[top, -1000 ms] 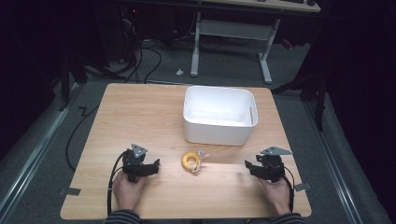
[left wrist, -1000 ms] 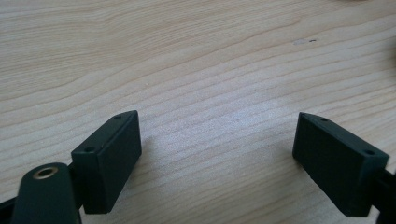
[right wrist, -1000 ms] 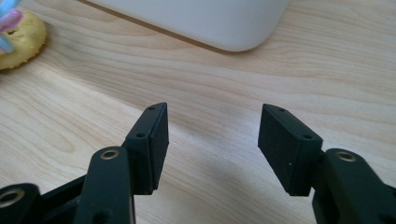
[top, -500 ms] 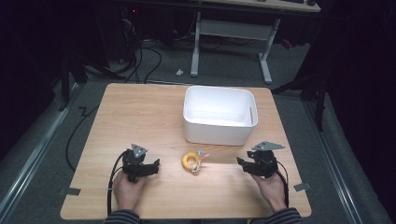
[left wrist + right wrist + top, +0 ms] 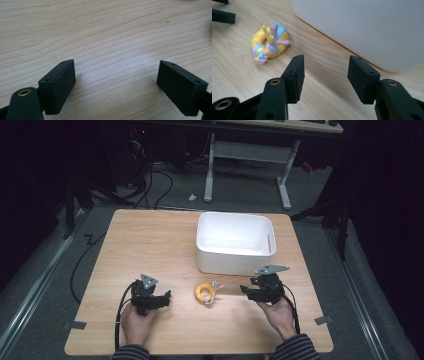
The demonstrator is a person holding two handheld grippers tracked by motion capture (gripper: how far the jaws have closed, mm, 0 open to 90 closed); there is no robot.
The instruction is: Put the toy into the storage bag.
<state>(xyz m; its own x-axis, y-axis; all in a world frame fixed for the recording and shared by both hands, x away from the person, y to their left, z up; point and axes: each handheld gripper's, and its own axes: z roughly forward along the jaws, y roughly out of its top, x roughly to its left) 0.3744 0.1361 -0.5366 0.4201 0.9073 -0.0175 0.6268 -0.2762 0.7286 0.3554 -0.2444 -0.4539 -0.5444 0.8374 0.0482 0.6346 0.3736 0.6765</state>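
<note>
Right gripper view has the right claw with jaws apart, just narrowed, nothing between them; the yellow ring toy lies on the table beside the white bin. Left claw gapes wide over bare wood.

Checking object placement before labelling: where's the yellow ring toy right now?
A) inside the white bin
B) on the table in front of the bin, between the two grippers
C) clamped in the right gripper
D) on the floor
B: the yellow ring toy lies on the table just in front of the white bin, between the left gripper and the right gripper, touching neither.
</note>
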